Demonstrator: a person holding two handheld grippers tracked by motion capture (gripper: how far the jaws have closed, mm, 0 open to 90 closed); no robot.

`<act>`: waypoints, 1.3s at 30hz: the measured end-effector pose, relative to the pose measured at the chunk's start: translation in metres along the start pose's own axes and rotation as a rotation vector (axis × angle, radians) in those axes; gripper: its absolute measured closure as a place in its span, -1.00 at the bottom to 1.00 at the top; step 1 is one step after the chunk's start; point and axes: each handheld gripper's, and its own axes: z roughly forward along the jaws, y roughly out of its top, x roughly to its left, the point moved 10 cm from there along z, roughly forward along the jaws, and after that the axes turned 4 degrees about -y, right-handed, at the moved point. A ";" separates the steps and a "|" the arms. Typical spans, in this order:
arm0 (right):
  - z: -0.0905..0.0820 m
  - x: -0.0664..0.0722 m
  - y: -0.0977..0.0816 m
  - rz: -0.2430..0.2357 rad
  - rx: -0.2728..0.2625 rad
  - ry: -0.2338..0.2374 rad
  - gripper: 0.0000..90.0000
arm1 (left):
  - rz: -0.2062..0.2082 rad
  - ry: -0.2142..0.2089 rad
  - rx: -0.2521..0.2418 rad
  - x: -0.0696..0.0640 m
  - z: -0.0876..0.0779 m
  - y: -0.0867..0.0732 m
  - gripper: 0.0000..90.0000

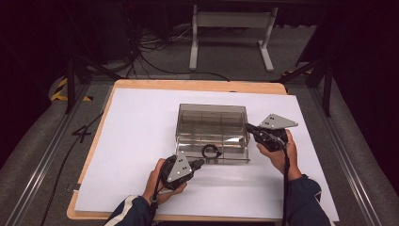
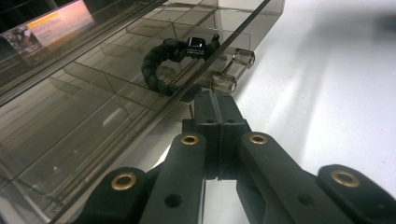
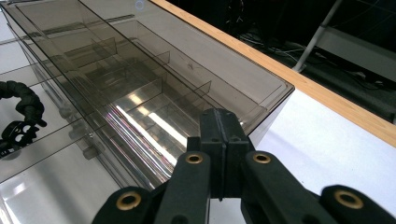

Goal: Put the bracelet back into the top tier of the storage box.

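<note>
Smoked transparent acrylic forms the drawer box (image 1: 212, 123) at mid-table on the white sheet (image 1: 136, 141), its drawer (image 1: 214, 153) drawn partway out toward the person, with a black wristband (image 1: 211, 150) lying in the front compartment just behind the clear handle (image 2: 232, 70). Left gripper (image 1: 200, 163) has its jaws pressed together on nothing; in the left gripper view the tips sit just beside the handle's near post, below the drawer front, whether touching cannot be told. Right gripper (image 1: 249, 127) likewise has jaws together and empty, tips at the box's right front corner, seemingly bracing it. Risk, as a judgement: with shut jaws the left gripper can only nudge, so a push off the handle's centre could skew the drawer in its runners and jam it, or the tips could slip under the front panel and lift it. If the right tips slide off the smooth corner, the light box would likely skate across the sheet. A sharp shove could also toss the wristband into another compartment. Pose: left hand (image 1: 162, 181) low, gripper angled forward and rightward at the drawer front; right hand (image 1: 277, 153) beside the box, gripper pointing leftward at the corner, forearm (image 1: 301, 197) entering from the lower edge.
</note>
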 end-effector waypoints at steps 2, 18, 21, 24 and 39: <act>0.000 0.000 0.000 0.000 0.000 0.000 1.00 | -0.003 -0.005 -0.002 -0.002 0.003 0.000 1.00; 0.000 0.000 0.000 0.003 -0.002 0.005 1.00 | 0.011 0.009 -0.004 0.002 0.009 0.002 1.00; 0.000 0.000 0.000 0.004 -0.002 0.007 1.00 | 0.010 0.017 -0.003 0.004 0.010 0.002 1.00; -0.001 0.000 0.000 0.002 -0.002 0.008 1.00 | 0.008 0.029 -0.004 0.008 0.012 0.002 1.00; -0.001 0.001 0.000 0.007 -0.005 0.013 1.00 | -0.017 0.066 -0.007 0.023 0.020 0.005 1.00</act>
